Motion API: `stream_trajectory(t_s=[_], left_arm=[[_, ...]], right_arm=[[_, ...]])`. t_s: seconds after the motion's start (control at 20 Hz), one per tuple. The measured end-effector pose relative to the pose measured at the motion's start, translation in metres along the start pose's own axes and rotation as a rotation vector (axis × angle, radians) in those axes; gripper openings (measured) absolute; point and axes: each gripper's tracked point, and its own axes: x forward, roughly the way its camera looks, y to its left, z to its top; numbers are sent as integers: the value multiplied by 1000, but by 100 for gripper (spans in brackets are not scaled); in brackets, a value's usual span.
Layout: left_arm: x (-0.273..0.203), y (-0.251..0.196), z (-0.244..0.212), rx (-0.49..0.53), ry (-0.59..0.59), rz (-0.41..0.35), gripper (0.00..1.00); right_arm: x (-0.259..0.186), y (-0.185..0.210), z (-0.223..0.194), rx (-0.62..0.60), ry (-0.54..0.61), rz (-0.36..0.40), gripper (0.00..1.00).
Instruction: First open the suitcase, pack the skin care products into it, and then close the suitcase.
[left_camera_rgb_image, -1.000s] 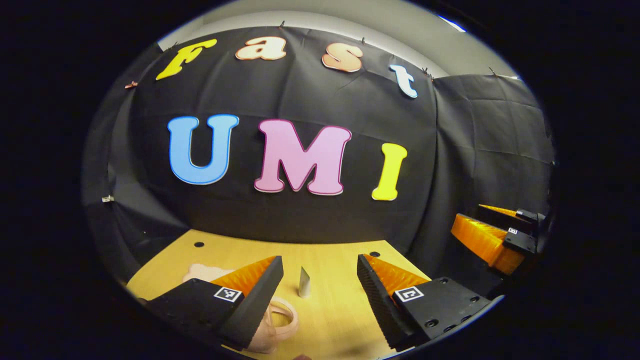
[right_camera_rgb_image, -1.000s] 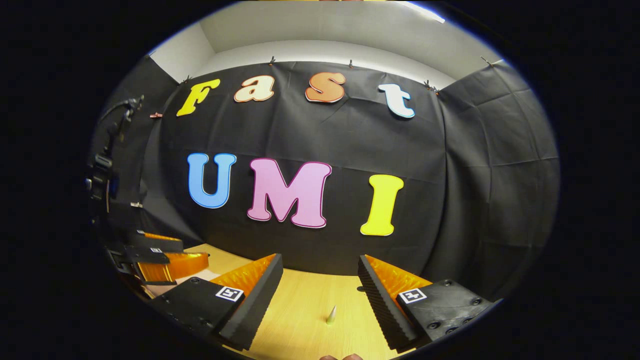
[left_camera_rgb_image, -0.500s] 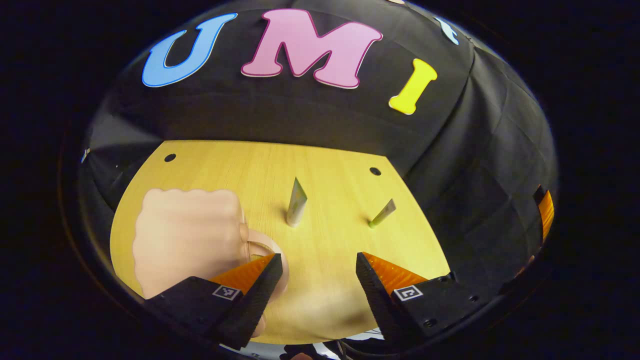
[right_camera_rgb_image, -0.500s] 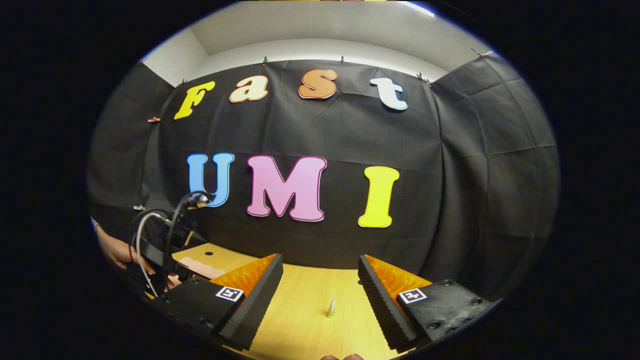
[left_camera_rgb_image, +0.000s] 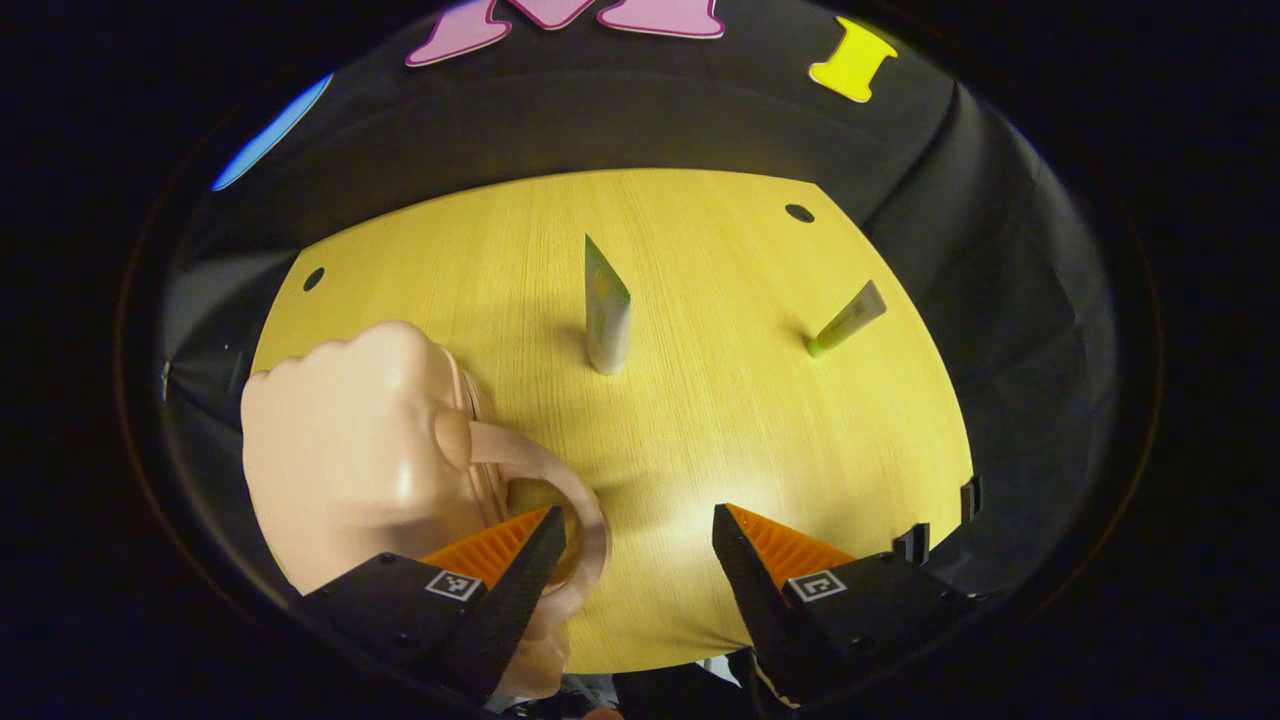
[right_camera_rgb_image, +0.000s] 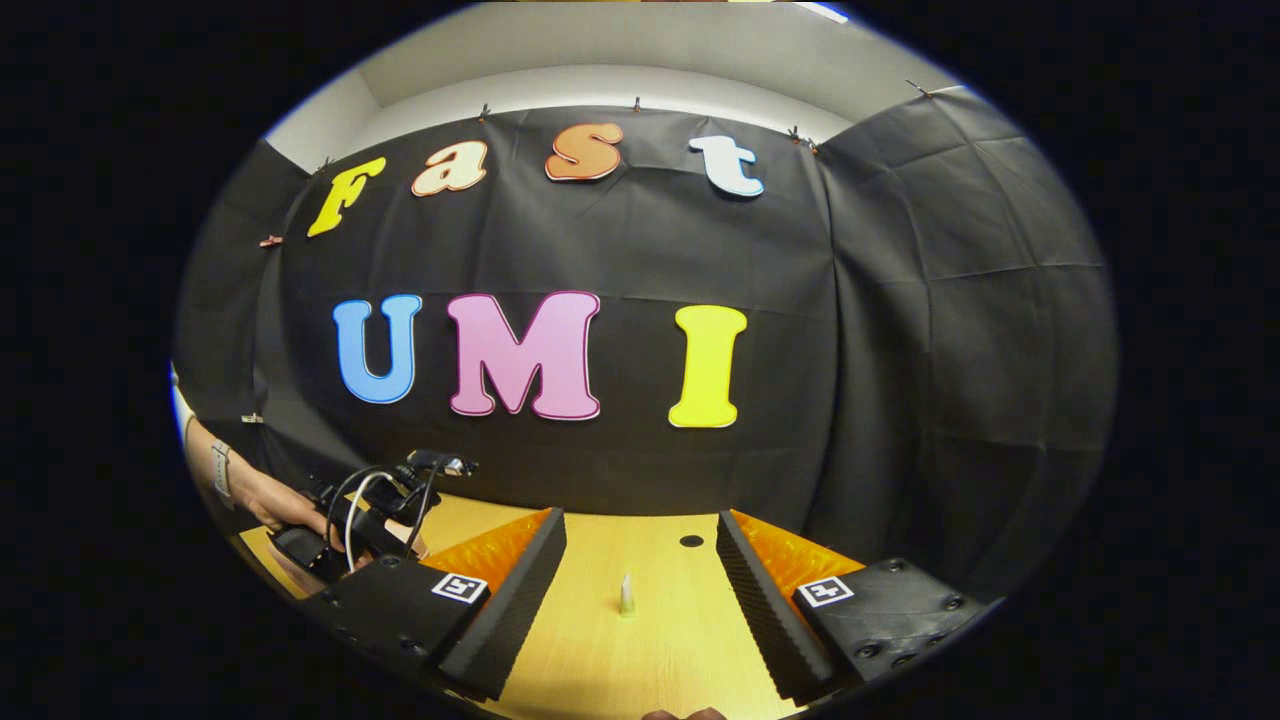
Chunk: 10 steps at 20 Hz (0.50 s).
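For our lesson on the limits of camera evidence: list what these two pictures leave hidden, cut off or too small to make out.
1. Left gripper view: the pink suitcase has its near end covered by the left gripper, so any latch is hidden.
2. Left gripper view: print on the white tube and the green-capped tube is too small.
3. Right gripper view: the tube beyond the right gripper is too small to identify.

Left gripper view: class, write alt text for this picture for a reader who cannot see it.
The open left hand-held gripper looks down on a wooden table, one finger next to the looped handle of a closed pale pink suitcase at lower left. Farther off stand two skin care tubes: a larger tube near the middle and a small green-capped tube to its right.
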Motion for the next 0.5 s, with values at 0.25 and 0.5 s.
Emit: stream_trajectory(t_s=[0.25,0.5], left_arm=[[26,7,-4,-123,73,-21,95],[32,25,-9,-111,64,5,55]], right_arm=[[-4,-15,-6,10,22,-23,96],[-4,-22,-13,27,42,-31,94]])
